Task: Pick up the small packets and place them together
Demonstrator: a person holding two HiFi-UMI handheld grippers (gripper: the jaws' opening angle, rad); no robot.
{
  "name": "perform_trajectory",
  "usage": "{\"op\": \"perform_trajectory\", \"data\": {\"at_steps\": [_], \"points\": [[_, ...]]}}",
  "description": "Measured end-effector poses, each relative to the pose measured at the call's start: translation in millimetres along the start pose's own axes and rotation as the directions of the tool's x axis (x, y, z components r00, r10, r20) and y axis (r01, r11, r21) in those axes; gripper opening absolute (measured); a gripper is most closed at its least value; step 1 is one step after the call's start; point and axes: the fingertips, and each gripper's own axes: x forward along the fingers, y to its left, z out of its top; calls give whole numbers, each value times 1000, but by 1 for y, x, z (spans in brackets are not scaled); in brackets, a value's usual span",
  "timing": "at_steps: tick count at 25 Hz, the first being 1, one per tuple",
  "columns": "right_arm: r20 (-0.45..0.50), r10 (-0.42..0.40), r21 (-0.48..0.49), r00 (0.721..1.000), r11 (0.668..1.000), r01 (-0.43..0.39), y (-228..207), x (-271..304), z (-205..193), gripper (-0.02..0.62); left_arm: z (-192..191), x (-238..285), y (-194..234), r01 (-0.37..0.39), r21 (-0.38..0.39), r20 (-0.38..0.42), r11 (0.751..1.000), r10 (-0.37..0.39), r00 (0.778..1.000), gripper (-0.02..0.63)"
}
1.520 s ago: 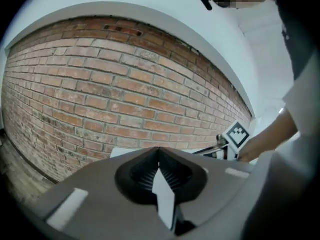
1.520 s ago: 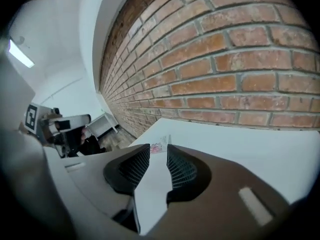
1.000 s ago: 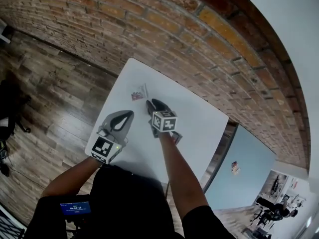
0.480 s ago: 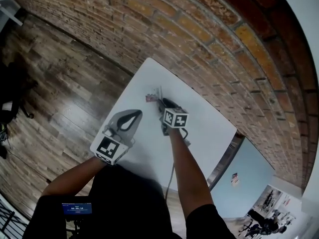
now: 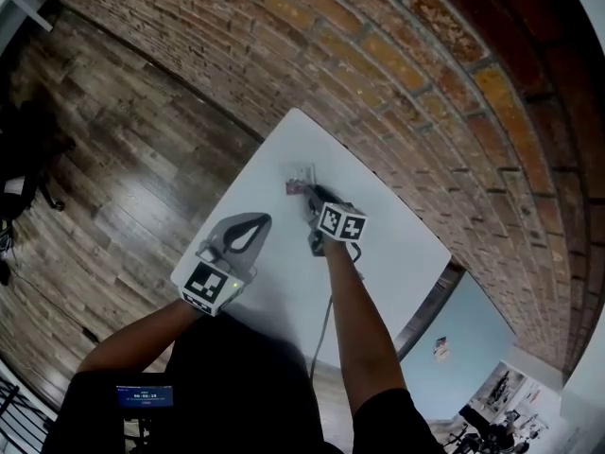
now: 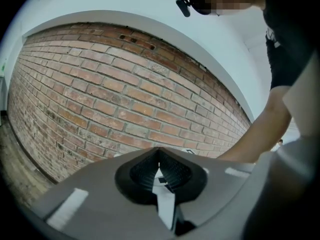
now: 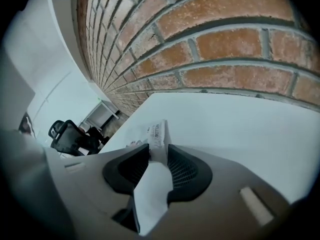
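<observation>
White tabletop (image 5: 392, 236), brick wall (image 5: 284, 55) along its far edge. R tongs (image 5: 311, 198) clamped at mid width on a white packet (image 7: 158, 132), held on edge w/ printed face to one side. Sits btwn the pads, sticking out past the tips. Located near far corner of tabletop, low over the surface or just touching; can't tell which. Second packet w/ pink print (image 5: 292, 187) flat on tabletop just beside it, same corner. L tongs (image 6: 159, 170) closed tight, nothing btwn them, hovering near the left edge, well apart from both packets.

Risks, as judged:
- Grip only on the rear end of a thin, prob. slick sachet, so could swivel or slide out if swung fast.
- Could land on edge & tip the wrong way if let go before lying flat.
- Could nudge the pink-print packet toward the corner & off the edge if set down w/ a push, since little tabletop left beyond it.
- Could end up apart rather than together if dropped from height.

Look of the white packet: small, flat, rectangular, paper- or foil-like. Dark lettering along one long side, too small to read for sure. Slight bend fwd of the pads. Prob. light & floppy, contents unknown.
</observation>
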Motion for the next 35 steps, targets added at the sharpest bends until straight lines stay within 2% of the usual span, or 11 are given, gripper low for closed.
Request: {"op": "perform_trajectory", "data": {"at_steps": [4,7,8,10,13,16,23,25,26,31,35], "points": [[-7,20,-9,1000,1000,-20,3,1,0,109,-3,-1,3,-9,-11,-7,1000,9,1000,2],[6,39,6,999,999,-39,6,0,1,21,-6,-1,3,-9,-3,-15,1000,9,1000,2],[12,54,16,998,998,-54,9,0,1,15,-6,-2,3,-11,-4,-17,1000,11,1000,2],[24,82,37,996,996,-83,13,0,0,22,-8,-3,3,-16,-7,-22,1000,16,1000,2],[18,96,55,995,994,-97,15,1,-3,91,-9,-4,4,-19,-7,-27,1000,19,999,2],[-5,108,56,994,993,-108,17,4,-3,106,-11,-6,5,-18,-10,-29,1000,17,999,2],[-81,102,53,991,994,-98,18,10,-8,66,-22,-13,12,-40,-30,-40,999,39,998,2],[-91,89,47,992,995,-85,17,10,-10,8,-22,-13,12,-42,-28,-46,999,40,998,2],[-92,88,43,992,996,-84,17,10,-11,8,-20,-13,12,-41,-27,-46,999,40,998,2],[-44,102,27,994,994,-101,21,2,-9,6,-20,-13,12,-39,-19,-47,999,38,998,2],[-2,89,-87,996,992,-89,26,-19,2,6,-19,-12,10,-31,-17,-42,999,31,999,2]]}}
